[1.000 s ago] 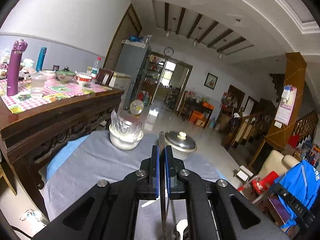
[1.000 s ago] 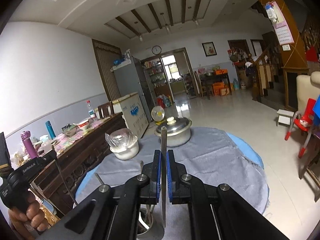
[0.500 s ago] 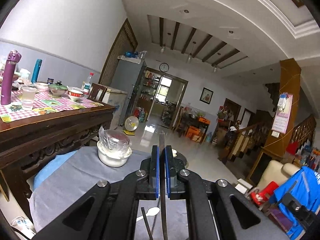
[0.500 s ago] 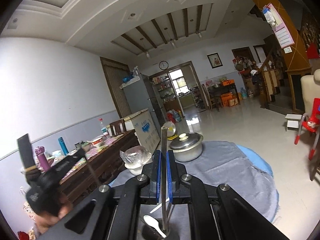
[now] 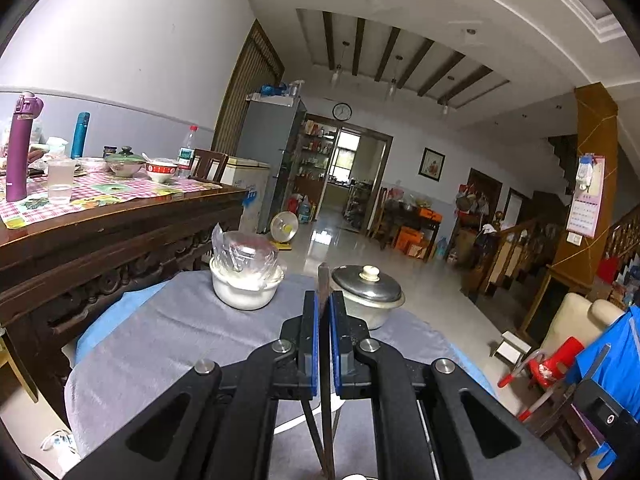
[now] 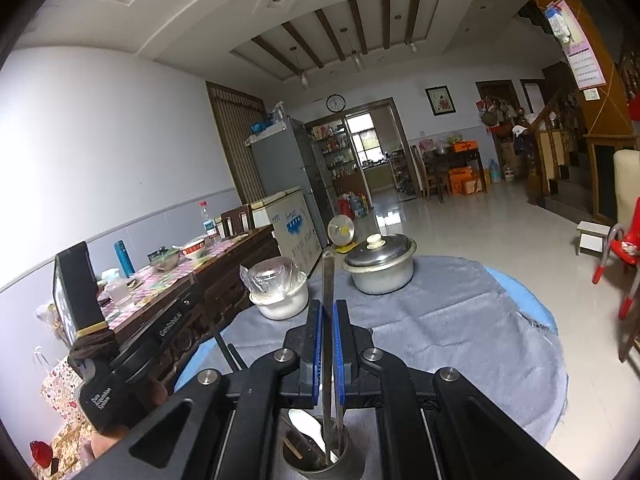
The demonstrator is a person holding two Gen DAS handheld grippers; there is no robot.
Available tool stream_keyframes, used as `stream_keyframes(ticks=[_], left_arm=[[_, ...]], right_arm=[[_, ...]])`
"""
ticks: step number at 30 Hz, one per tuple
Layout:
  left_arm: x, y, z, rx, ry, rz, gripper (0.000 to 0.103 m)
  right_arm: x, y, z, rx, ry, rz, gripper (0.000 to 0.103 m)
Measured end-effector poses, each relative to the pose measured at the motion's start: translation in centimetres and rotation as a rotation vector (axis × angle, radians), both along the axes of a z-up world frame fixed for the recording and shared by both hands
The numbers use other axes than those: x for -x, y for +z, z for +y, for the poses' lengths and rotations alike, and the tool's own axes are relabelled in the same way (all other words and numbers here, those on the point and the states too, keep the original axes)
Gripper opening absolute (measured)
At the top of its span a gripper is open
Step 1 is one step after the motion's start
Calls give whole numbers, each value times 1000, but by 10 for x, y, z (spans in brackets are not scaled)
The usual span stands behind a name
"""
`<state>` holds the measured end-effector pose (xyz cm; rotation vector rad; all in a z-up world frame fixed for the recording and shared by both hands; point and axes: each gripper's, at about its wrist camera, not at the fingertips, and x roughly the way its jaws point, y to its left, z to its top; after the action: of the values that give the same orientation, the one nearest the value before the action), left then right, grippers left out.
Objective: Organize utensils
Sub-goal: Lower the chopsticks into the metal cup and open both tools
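Your right hand-held gripper (image 6: 327, 342) is clamped on a flat metal utensil (image 6: 328, 300), held upright so it drops straight into the steel holder (image 6: 318, 462) below on the bench (image 6: 460, 320). The left hand-held gripper (image 5: 324, 340) pinches a dark utensil (image 5: 322, 284) the same way.

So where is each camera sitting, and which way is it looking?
Left wrist: on the left gripper, looking forward over the grey cloth table; its jaws pinch a metal utensil.
Right wrist: on the right gripper, same direction, jaws pinching a utensil above the metal cup; the person's left hand shows.
Shared: lidded pot, white bowl.
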<state>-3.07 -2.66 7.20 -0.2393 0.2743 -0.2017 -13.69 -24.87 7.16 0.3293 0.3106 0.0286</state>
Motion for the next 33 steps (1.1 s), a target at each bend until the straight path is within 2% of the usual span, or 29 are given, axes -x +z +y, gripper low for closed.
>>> stream_keyframes(ticks=[16, 33], left_arm=[[-1, -11, 0, -8, 19, 37, 5], [-8, -19, 6, 34, 8, 62, 5]], right_arm=[[-2, -7, 11, 4, 16, 39, 6], [-6, -14, 13, -3, 32, 65, 6]])
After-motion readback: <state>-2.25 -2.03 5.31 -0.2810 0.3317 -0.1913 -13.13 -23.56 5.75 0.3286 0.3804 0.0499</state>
